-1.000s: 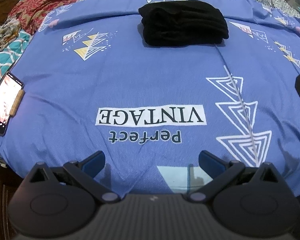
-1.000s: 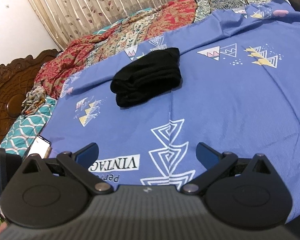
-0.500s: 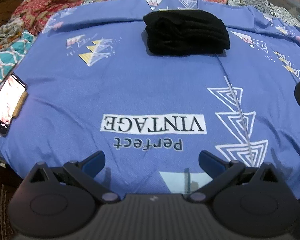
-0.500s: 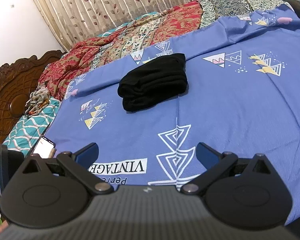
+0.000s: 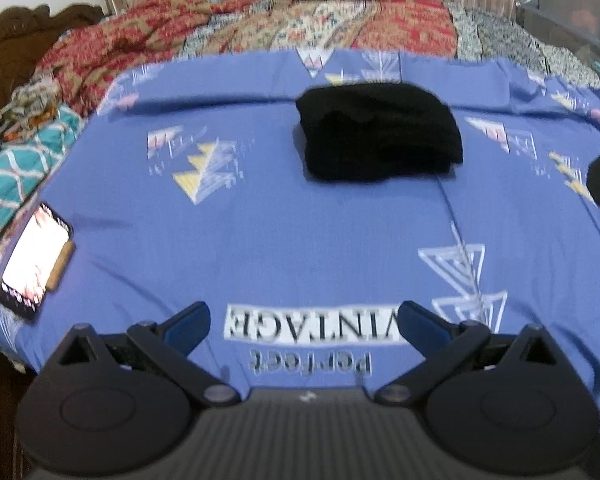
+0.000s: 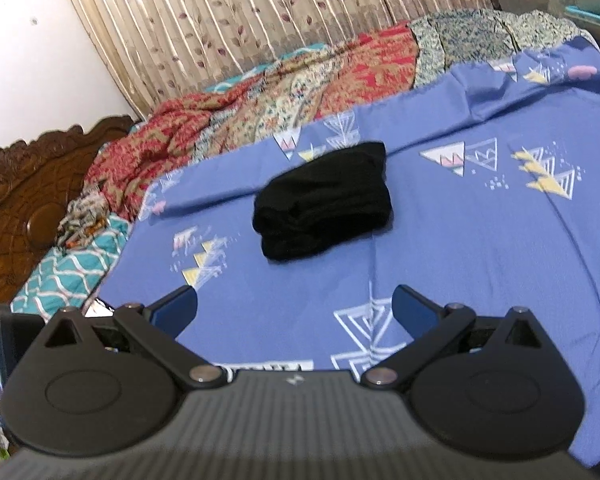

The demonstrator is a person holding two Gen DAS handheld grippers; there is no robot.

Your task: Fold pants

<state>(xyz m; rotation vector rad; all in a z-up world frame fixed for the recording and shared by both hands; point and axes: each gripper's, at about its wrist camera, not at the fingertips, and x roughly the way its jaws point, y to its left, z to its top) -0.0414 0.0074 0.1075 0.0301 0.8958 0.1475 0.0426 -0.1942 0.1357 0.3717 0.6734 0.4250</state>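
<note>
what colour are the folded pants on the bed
Plain black pants, no pattern visible, lying on the blue printed sheet. Right wrist view shows them best.

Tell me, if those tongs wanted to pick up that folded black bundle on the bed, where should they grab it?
Probably at the near edge of the black pants, coming in low over the blue sheet. In the right view the stacked layers show along that near side, so open tongs could likely close over the whole thickness there and keep the folds together. Both the left tongs and right tongs are open and empty.
</note>
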